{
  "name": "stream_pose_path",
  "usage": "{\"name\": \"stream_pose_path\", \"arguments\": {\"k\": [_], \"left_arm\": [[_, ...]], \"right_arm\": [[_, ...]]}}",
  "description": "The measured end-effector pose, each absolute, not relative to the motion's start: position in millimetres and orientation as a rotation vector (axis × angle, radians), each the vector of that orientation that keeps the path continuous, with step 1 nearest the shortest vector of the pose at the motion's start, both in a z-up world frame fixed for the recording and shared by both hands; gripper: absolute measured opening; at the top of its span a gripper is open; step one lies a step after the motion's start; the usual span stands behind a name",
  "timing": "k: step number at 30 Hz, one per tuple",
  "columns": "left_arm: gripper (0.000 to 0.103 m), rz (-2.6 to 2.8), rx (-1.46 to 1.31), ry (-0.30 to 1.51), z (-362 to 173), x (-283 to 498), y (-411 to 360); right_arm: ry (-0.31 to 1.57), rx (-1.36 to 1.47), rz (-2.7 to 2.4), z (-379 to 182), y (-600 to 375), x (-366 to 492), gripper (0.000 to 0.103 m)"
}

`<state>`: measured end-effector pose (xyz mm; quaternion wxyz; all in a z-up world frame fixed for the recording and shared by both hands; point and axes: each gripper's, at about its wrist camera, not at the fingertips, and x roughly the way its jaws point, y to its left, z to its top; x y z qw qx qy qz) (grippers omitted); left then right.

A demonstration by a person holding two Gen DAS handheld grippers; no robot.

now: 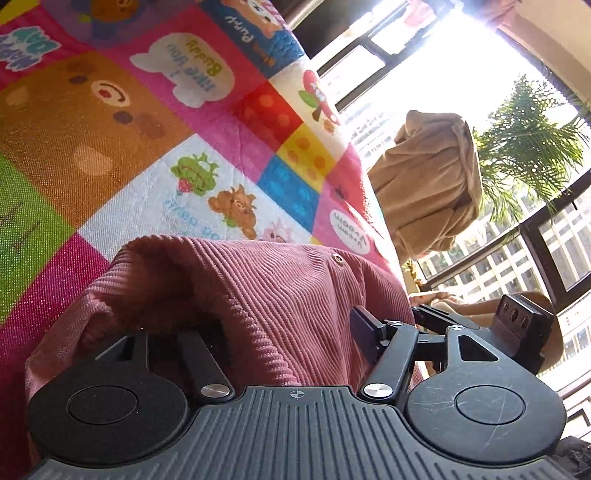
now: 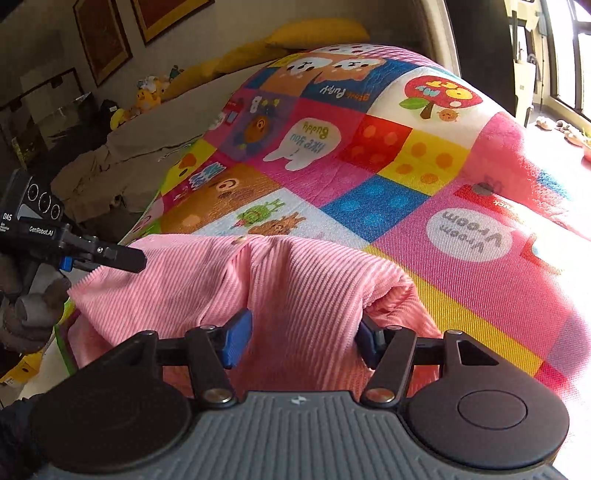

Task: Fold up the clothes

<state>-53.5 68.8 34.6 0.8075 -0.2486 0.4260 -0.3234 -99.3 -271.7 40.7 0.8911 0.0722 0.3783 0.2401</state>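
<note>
Right wrist view takes in the widest scene: a bed [image 2: 155, 147] against a wall with framed pictures [image 2: 103, 40], yellow pillows [image 2: 317, 33] at its head, and a bright patchwork blanket [image 2: 424, 192] with cartoon animals spread over it. On the near part of that blanket lies a pink ribbed garment [image 2: 295, 288], bunched into folds. The right claw [image 2: 299, 341] has its blue pads spread wide, with the pink cloth heaped between and over them; whether either pad grips it cannot be told. At the left edge the left claw [image 2: 125, 258] shows from outside, its black fingers pressed together on the garment's edge, a gloved hand [image 2: 29, 314] beneath it.

Left wrist view shows what the other cannot: a tall window [image 1: 461, 74] with a palm plant [image 1: 524, 147] and a tan cloth [image 1: 428, 184] bundled before it. The same garment [image 1: 277, 295] drapes over the left claw [image 1: 280, 339], hiding one finger, and a small snap button [image 1: 337, 259] sits on the cloth.
</note>
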Motion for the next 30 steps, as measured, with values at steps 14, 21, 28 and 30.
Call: {"name": "stream_pose_path", "arguments": {"k": [14,21,28,30], "left_arm": [[0.077,-0.666,-0.481,0.961,29.2,-42.6,50.8],[0.067,-0.774,-0.332,0.809,89.6,-94.3,54.5],[0.069,-0.615,-0.203,0.905,53.1,-126.2,80.0],[0.077,-0.613,-0.257,0.921,46.7,-124.0,91.3]], "right_arm": [[0.815,0.395,0.586,33.2,-279.7,-78.5,0.067],[0.707,0.259,0.691,84.1,-272.2,-135.6,0.058],[0.797,0.184,0.646,64.4,-282.0,-173.6,0.059],[0.784,0.168,0.626,66.5,-289.1,-178.4,0.065]]}}
